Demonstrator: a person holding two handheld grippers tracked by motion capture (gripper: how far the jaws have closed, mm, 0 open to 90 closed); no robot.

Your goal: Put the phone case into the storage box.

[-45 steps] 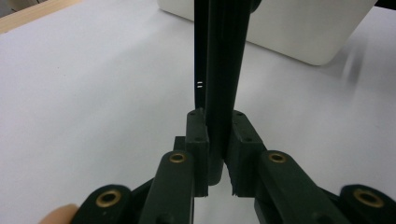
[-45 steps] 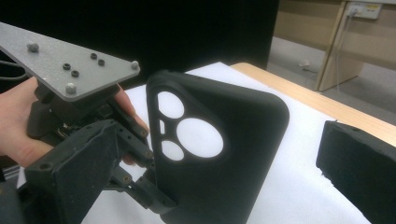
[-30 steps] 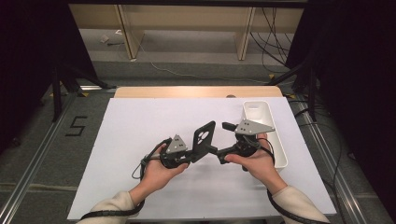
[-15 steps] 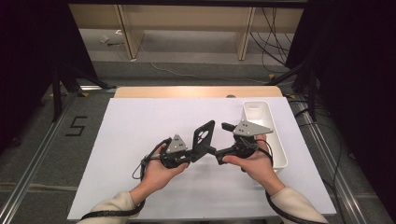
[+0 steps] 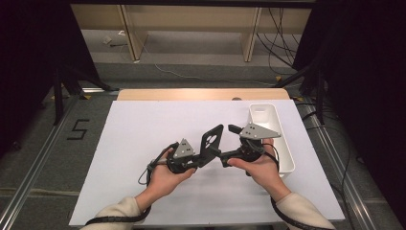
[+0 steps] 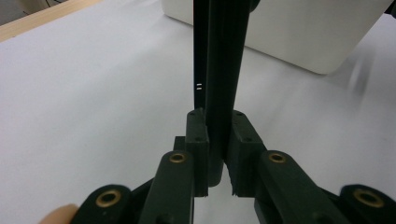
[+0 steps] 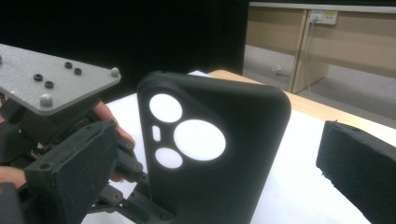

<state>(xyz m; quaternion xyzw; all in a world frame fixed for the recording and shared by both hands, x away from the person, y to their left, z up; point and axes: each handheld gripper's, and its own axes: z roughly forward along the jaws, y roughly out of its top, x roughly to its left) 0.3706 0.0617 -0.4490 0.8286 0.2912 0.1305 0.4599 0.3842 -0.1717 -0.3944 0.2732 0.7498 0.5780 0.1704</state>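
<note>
Jaws of the left gripper [image 6: 217,158] pinch the lower edge of a black phone case [image 5: 211,140], holding it above the white table sheet [image 5: 143,129]. The right gripper [image 5: 235,143], its jaws spread, sits just beside the case, near the white bin [image 5: 282,143].

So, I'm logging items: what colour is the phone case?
Black phone case, with round camera cutouts; clearest in the right gripper view.

Lab: black curtains [image 5: 33,57], floor rails [image 5: 33,165], white-covered table [image 5: 143,124].
</note>
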